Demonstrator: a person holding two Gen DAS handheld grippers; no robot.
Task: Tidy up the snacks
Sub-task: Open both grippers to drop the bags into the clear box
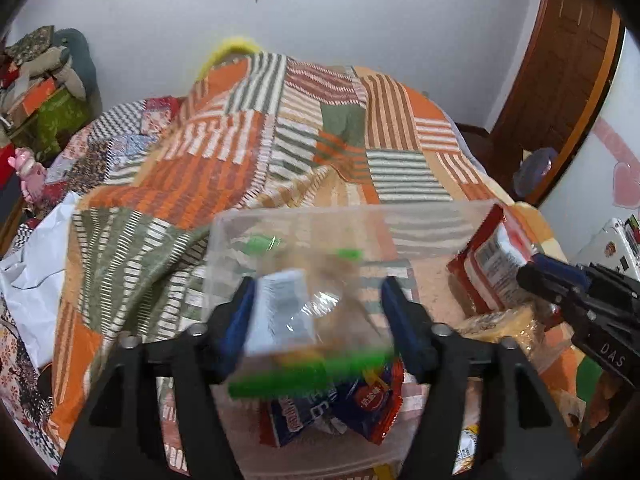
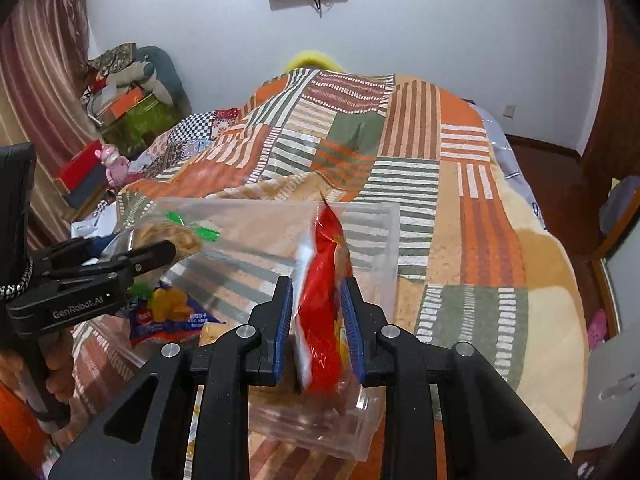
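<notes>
A clear plastic bin (image 1: 344,220) (image 2: 372,240) sits on the patchwork bedspread. My left gripper (image 1: 320,320) is shut on a clear snack bag with green edges and a white label (image 1: 288,312), held over the bin; the same bag shows in the right wrist view (image 2: 172,236). My right gripper (image 2: 320,320) is shut on a red snack packet (image 2: 324,304), held upright over the bin's near right side; the packet shows in the left wrist view (image 1: 496,264). A blue and red snack pack (image 1: 352,404) (image 2: 172,316) lies in the bin.
The striped orange and green quilt (image 2: 400,152) covers the bed. A yellowish packet (image 1: 504,328) lies beside the bin. Boxes and a chair piled with clothes (image 2: 132,92) stand at the far left, a wooden door (image 1: 560,80) on the right.
</notes>
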